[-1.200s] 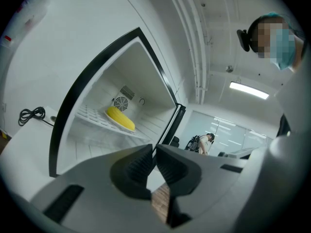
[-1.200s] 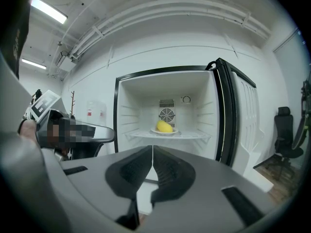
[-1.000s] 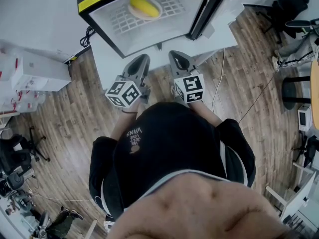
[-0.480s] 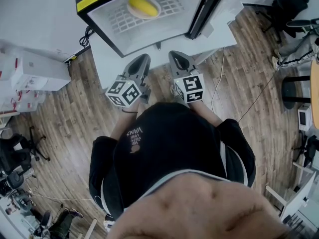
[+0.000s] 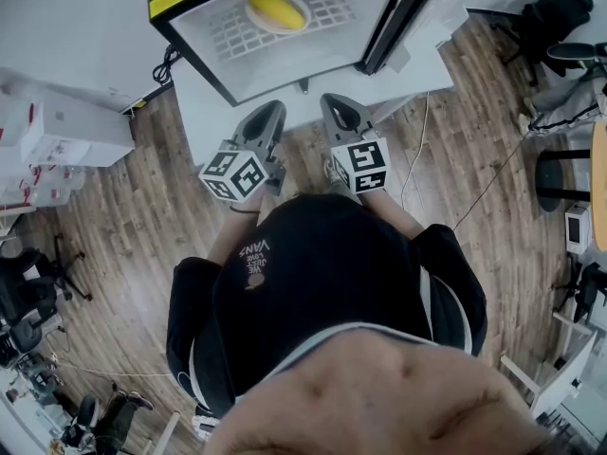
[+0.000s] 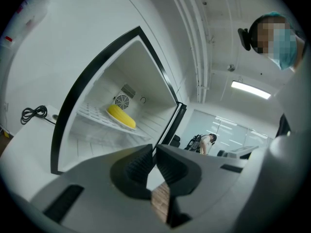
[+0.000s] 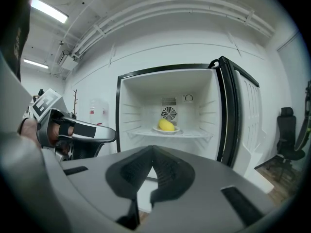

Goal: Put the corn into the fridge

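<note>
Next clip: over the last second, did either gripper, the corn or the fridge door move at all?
Nothing visibly changed. The corn lies inside the fridge as before, the door stays open, and the left gripper and right gripper remain shut and empty, side by side in front of the fridge.

L gripper (image 5: 271, 112) & R gripper (image 5: 335, 102) side by side, jaws closed & empty, pointing prob. level.
</note>
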A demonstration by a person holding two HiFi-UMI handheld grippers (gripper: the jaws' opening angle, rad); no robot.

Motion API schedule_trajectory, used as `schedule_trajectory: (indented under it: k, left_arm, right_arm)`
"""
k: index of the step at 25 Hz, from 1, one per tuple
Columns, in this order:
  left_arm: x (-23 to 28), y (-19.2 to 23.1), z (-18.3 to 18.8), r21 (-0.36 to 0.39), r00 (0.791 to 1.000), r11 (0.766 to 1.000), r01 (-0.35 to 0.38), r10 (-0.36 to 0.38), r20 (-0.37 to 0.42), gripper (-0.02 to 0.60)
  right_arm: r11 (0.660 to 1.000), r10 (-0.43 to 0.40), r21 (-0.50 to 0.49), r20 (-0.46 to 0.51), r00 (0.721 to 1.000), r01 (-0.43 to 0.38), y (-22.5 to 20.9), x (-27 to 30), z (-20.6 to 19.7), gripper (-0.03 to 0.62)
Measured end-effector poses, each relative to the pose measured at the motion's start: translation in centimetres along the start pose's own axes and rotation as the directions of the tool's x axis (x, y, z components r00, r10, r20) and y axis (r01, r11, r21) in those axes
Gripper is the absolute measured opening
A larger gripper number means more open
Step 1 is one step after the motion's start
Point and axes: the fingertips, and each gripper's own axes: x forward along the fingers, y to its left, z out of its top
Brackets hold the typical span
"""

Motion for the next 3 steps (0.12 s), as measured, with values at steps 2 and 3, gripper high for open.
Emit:
schedule_trajectory:
  k: [2,3]
  left_arm:
    - [-0.03,0.18,-0.04,-0.003,1.0,1.0,-0.003,0.003,-0.001,0.034]
    - [-0.04,0.26,-0.07,-0.005,1.0,1.0,-0.004,0.004,-0.001,0.034]
  right_arm:
    - [1.0,0.004,0.0,-0.001,1.0,-0.004,0.15,0.12,-0.08,0.012]
    - [1.0,0.007,0.001,-0.002,1.0,-0.007,0.22,0.17,-0.12,0.012]
